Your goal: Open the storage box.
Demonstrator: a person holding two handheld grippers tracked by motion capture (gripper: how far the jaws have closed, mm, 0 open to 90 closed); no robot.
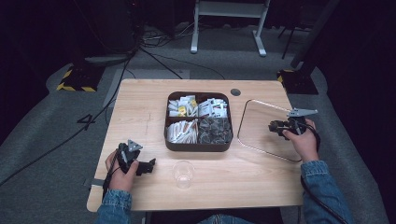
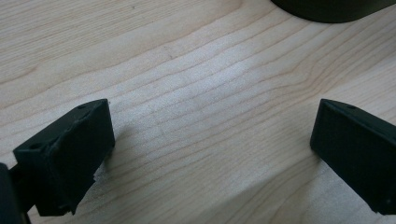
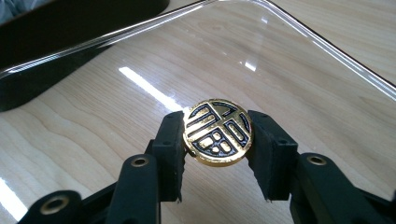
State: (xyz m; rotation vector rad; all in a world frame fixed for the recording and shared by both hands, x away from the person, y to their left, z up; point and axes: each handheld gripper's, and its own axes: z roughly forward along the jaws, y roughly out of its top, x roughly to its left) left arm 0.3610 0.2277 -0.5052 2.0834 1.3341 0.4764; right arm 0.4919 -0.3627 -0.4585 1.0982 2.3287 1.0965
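My right claw [image 3: 217, 140] is clamped on a round gold coin [image 3: 218, 131] with a black pattern, held flat-face up at the centre of the right gripper view, directly over the clear tray [image 3: 299, 42]. In the high view that claw [image 1: 276, 127] sits at the right of the frame, above the tray's [image 1: 247, 108] right half. My left claw [image 2: 212, 154] is released, jaws wide apart with bare desk [image 2: 187, 70] between them; in the high view it [image 1: 145, 166] rests at the lower left.

I judge the pick finished and the placing about to happen: the coin is not yet set down, and the tray appears to hold nothing so far. What remains is lowering, letting go, and whatever further items follow.

At the centre of the high view stands a dark four-compartment box [image 1: 198, 146]. Its two upper sections and lower-left one hold pale packets; the lower-right one holds darker packets. Just below it a clear plastic cup [image 1: 183, 173] stands upright and apparently empty, between my two hands.
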